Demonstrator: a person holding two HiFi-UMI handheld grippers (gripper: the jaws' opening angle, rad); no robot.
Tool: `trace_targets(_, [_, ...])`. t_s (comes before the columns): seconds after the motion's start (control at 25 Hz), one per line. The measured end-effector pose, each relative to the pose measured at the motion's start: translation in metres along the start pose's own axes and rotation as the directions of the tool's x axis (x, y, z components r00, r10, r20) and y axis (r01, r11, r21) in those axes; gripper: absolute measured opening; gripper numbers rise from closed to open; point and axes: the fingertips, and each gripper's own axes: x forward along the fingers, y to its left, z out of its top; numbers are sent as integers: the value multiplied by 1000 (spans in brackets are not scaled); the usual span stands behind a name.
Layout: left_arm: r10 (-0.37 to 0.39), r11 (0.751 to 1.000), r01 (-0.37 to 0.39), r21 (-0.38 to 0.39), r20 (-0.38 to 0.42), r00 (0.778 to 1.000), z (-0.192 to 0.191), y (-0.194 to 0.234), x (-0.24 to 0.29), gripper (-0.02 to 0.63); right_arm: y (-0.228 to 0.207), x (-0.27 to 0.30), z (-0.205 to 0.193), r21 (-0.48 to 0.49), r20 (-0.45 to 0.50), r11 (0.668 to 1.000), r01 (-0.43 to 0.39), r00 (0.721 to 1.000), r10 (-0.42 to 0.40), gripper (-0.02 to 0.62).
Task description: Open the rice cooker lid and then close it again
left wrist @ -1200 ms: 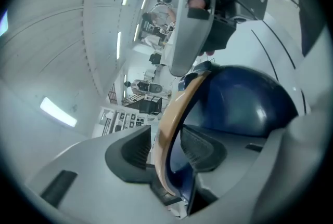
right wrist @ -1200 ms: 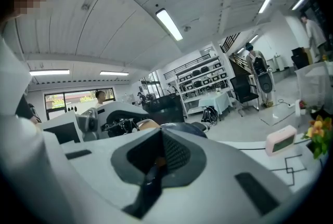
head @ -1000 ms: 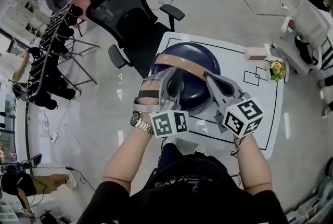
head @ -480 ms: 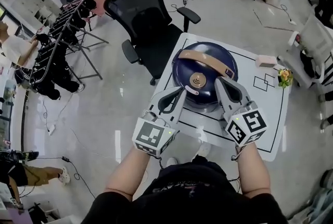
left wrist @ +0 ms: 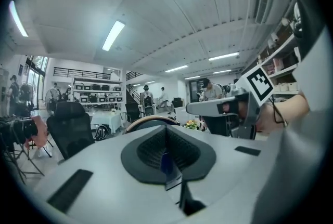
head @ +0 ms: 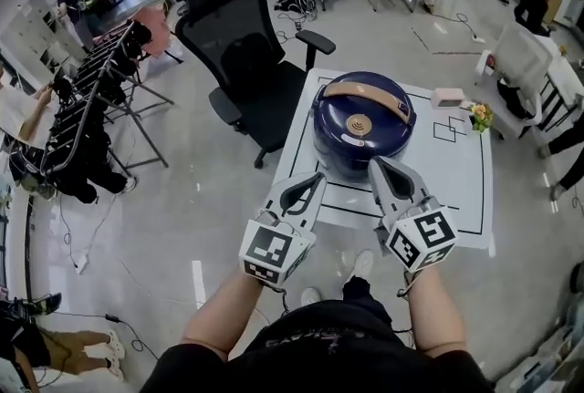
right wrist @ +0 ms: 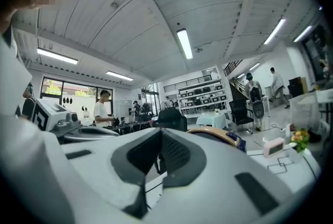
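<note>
The left tongs (head: pixel 308 186) and right tongs (head: pixel 383 170), both shut and empty, point at the closed rice cooker (head: pixel 360 140) on the worktop (head: pixel 456 181) just ahead, nearer the right, its handle (head: pixel 365 98) crosswise.

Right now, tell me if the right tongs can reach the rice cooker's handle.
Probably yes: the right tongs hang shut just short of the rice cooker, with nothing between them and the handle; they must open first.
</note>
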Motion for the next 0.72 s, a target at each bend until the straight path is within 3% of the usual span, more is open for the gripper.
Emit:
trace_targets(0.48, [-165, 986, 165, 7, 19, 986, -7, -60, -33, 3, 23, -83, -14, 17, 11, 984, 176, 984, -177, 2])
trace_targets(0.72, [-186, 982, 185, 38, 20, 982, 0, -78, -36, 3, 19, -104, -8, 30, 19, 979, 201, 979, -202, 1])
